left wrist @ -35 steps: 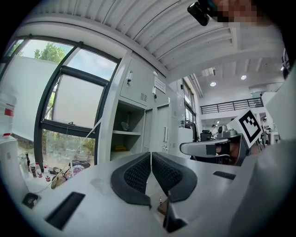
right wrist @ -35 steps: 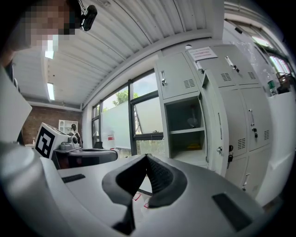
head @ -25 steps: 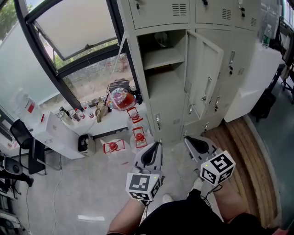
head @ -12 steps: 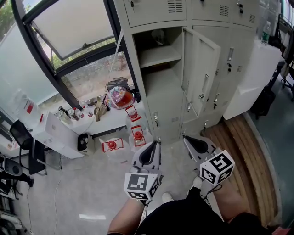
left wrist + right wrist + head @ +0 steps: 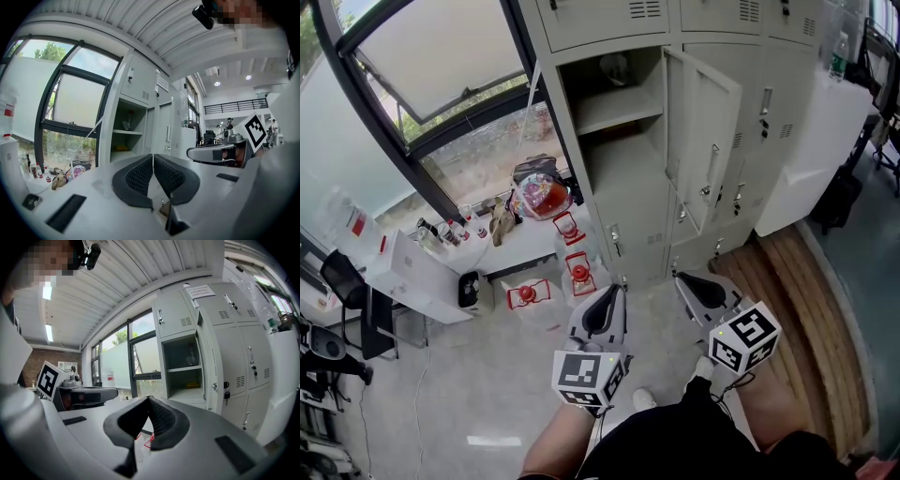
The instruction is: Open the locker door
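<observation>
The door is seen swung open. The left hand-held gripper and right hand-held gripper are clenched, empty, well apart from it. If knocked, it could be swung shut.

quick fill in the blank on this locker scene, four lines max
The locker door stands ____.
The left gripper has its jaws ____, with no object between them.
The right gripper holds ____.
Inside the locker, one ____ divides the space.
Missing words: open; shut; nothing; shelf.
</observation>
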`<action>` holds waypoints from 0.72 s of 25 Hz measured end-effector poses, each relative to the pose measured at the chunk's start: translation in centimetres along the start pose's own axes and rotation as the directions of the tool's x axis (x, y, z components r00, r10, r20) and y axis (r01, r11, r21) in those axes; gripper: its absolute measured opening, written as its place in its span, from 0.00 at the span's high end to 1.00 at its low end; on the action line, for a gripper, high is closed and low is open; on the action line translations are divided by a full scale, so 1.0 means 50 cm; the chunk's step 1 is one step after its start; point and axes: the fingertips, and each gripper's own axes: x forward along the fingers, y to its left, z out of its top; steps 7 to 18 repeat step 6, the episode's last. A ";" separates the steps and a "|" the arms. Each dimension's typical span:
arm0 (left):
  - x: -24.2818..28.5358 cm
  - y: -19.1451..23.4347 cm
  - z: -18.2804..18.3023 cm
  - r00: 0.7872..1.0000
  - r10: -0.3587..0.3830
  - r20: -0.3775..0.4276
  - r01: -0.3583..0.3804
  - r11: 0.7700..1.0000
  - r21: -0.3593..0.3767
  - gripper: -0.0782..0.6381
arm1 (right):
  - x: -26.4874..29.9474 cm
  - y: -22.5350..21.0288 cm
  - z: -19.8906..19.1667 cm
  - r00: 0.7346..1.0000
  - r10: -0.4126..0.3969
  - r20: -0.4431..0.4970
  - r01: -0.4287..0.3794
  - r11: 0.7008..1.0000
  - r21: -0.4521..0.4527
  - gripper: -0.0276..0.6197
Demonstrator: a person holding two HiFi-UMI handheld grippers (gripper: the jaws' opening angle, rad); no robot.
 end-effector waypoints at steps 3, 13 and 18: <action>0.001 0.000 0.000 1.000 0.002 -0.002 -0.002 1.000 0.000 0.86 | 0.000 -0.003 -0.001 1.000 0.000 0.000 0.000 1.000 0.001 0.87; 0.002 0.001 0.000 1.000 0.005 -0.002 -0.005 1.000 -0.001 0.86 | 0.002 -0.004 0.000 1.000 0.001 -0.001 -0.001 1.000 0.001 0.87; 0.002 0.001 0.000 1.000 0.005 -0.002 -0.005 1.000 -0.001 0.86 | 0.002 -0.004 0.000 1.000 0.001 -0.001 -0.001 1.000 0.001 0.87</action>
